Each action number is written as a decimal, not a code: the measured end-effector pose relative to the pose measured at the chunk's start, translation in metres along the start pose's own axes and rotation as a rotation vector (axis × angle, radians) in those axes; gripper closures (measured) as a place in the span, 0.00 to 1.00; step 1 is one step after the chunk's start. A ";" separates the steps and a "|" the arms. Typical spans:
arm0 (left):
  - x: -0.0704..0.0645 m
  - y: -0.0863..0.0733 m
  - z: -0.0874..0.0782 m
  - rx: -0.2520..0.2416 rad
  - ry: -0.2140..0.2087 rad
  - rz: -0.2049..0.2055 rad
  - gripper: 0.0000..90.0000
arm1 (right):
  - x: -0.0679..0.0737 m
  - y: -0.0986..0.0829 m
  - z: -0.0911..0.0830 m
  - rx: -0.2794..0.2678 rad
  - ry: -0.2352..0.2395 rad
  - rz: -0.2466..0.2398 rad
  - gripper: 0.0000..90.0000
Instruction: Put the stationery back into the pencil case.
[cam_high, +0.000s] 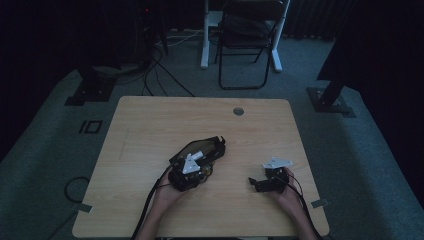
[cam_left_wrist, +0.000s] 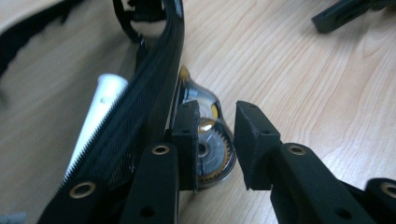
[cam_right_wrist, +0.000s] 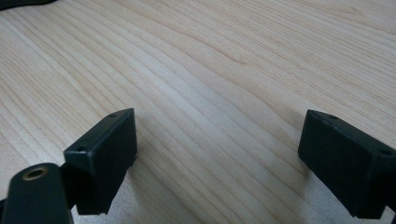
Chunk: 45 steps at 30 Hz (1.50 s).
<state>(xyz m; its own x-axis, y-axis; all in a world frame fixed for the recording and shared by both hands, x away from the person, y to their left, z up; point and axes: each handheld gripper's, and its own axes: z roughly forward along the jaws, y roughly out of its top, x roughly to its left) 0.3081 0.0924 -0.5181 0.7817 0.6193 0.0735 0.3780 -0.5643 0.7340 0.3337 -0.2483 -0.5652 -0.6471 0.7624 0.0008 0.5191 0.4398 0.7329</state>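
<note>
A black zip pouch (cam_high: 202, 150) lies open at the table's middle, with a white tube (cam_left_wrist: 100, 109) inside it. My left gripper (cam_high: 189, 172) is at the pouch's near edge. Its jaws stand close together around a clear correction tape dispenser (cam_left_wrist: 212, 154) with a yellow gear. The dispenser fills the gap between them, right beside the zip edge (cam_left_wrist: 154, 84). My right gripper (cam_high: 265, 184) rests low on the table to the right, apart from the pouch. In the right gripper view its fingers (cam_right_wrist: 105, 154) stand wide open over bare wood.
The wooden table (cam_high: 150, 130) has a round cable hole (cam_high: 238, 111) near its far edge. Behind the table stand a folding chair (cam_high: 247, 40) and stand bases on the carpet. The room is dim.
</note>
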 end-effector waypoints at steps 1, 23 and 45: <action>0.000 -0.001 0.002 0.009 -0.002 -0.001 0.77 | 0.000 0.000 0.000 0.000 0.000 0.000 0.13; 0.001 -0.005 0.028 0.089 0.040 -0.001 0.45 | 0.000 0.000 0.000 0.000 0.000 0.000 0.13; 0.010 -0.002 0.046 0.098 -0.002 -0.063 0.44 | 0.000 0.000 0.000 0.000 0.000 0.000 0.13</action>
<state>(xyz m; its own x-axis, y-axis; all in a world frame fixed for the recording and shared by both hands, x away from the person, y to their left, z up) 0.3379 0.0750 -0.5500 0.7562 0.6538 0.0278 0.4727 -0.5751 0.6677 0.3336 -0.2483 -0.5652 -0.6471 0.7624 0.0008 0.5191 0.4398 0.7328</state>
